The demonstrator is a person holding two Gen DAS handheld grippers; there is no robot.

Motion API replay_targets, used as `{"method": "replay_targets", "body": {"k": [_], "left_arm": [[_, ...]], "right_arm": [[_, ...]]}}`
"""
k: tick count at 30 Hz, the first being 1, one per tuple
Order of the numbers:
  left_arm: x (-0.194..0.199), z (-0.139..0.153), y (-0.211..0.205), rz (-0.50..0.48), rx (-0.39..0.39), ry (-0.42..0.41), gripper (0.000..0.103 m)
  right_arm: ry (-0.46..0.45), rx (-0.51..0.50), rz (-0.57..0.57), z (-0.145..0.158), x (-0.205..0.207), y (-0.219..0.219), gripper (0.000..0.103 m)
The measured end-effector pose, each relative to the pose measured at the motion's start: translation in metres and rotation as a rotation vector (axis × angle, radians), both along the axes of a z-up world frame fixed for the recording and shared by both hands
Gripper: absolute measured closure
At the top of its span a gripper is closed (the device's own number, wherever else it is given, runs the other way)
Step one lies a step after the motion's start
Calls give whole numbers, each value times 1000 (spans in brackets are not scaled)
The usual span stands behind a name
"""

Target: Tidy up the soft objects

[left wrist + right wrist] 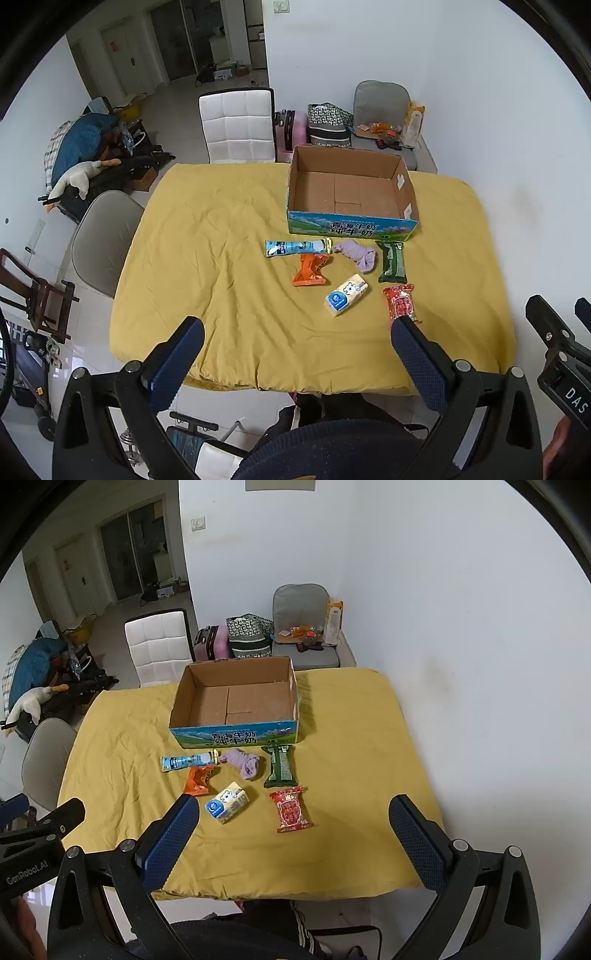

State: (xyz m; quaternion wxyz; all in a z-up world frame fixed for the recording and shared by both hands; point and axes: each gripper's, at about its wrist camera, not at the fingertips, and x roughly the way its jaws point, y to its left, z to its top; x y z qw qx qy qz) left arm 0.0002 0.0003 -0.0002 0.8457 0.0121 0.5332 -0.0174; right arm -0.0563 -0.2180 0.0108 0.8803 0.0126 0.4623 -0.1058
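Note:
An open, empty cardboard box [406, 184] [177, 701] stands on the yellow-covered table [221, 258] [351, 757]. In front of it lie a blue-white tube pack [295, 247] [186, 762], a purple cloth [358, 254] [243, 762], a green pack [392, 261] [280, 771], an orange pack [310, 269] [197, 781], a cream tissue pack [346, 295] [229, 803] and a red pack [400, 304] [291, 810]. My left gripper [297, 341] is open and empty above the near table edge. My right gripper [293, 818] is open and empty, near the red pack.
A white chair [236, 125] [159, 646] and a grey chair [103, 240] [44, 760] stand by the table. A grey seat with small items [384, 110] [303, 627], bags and a pink suitcase [291, 129] are behind the box. A white wall is to the right.

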Motion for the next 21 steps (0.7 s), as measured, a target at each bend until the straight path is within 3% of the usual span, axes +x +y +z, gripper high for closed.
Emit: {"method": "replay_targets", "body": {"k": [21], "left_arm": [[-5,10,3,-8,8,-48,0]], "right_arm": [[-23,-11,24,6,-4,6,0]]}}
